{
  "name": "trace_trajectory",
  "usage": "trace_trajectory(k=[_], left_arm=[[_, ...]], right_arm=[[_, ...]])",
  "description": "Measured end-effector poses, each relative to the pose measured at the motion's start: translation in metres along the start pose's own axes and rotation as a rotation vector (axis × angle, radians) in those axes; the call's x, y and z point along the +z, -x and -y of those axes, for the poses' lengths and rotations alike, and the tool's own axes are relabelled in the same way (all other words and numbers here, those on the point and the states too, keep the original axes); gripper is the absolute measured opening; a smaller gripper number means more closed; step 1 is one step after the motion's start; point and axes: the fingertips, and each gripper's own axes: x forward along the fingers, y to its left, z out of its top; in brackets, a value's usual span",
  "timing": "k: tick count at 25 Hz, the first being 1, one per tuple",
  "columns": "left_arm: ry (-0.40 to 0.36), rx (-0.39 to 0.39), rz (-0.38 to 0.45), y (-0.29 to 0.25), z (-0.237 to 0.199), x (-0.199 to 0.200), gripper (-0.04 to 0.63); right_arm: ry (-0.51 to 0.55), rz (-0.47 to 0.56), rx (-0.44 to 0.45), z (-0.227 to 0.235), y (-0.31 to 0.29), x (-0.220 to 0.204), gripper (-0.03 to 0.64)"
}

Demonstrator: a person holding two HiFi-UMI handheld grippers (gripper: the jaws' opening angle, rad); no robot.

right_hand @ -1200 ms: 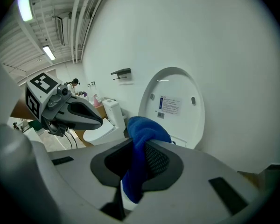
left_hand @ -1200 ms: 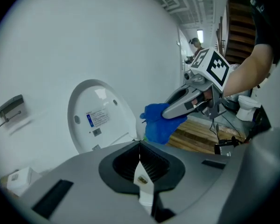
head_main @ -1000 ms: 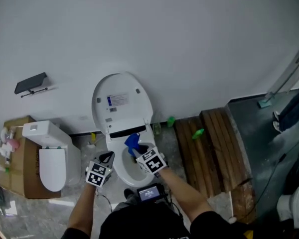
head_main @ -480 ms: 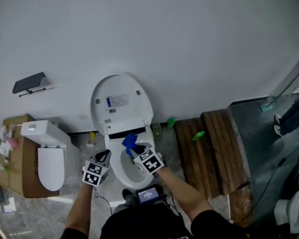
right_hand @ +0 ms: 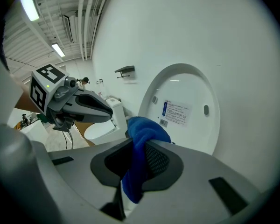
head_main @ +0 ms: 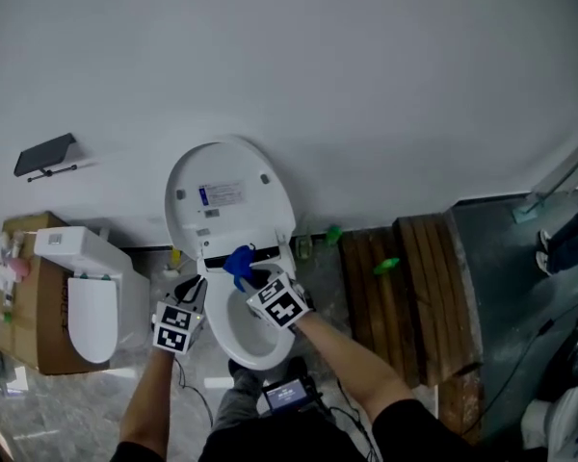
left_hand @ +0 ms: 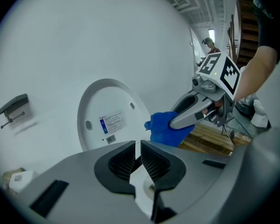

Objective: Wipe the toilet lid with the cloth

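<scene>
The white toilet lid (head_main: 226, 200) stands raised against the wall, a label on its inner face (right_hand: 177, 112), above the open bowl (head_main: 246, 330). My right gripper (head_main: 253, 275) is shut on a blue cloth (head_main: 238, 261), bunched between its jaws (right_hand: 140, 164) just below the lid's hinge. In the left gripper view the cloth (left_hand: 165, 127) hangs to the right of the lid (left_hand: 109, 113). My left gripper (head_main: 190, 292) is shut and holds nothing, at the bowl's left rim (left_hand: 136, 155).
A second white toilet (head_main: 87, 287) stands at the left beside a cardboard box (head_main: 24, 306). A black holder (head_main: 43, 157) is fixed to the wall. Wooden planks (head_main: 414, 296) lie at the right with green bottles (head_main: 385, 265) near them.
Both grippers have moved up toward the raised lid, the right one carrying the blue cloth closer to the hinge. The view has shifted a little.
</scene>
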Motion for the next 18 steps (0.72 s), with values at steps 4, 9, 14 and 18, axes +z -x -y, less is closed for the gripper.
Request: trace_trajectory(k=[4, 9, 14, 18], left_arm=[[-0.002, 0.018, 0.03, -0.017, -0.033, 0.008, 0.051], [-0.019, 0.065, 0.06, -0.047, -0.11, 0.032, 0.104], [-0.071, 0.114, 0.101, -0.074, -0.174, 0.065, 0.143], [-0.098, 0.151, 0.139, -0.095, -0.216, 0.093, 0.146]], right_arm=[[0.001, 0.015, -0.009, 0.011, -0.023, 0.022, 0.057], [-0.029, 0.057, -0.035, 0.038, -0.058, 0.062, 0.057], [-0.025, 0.088, -0.066, 0.065, -0.089, 0.097, 0.057], [0.01, 0.119, -0.09, 0.084, -0.111, 0.129, 0.057]])
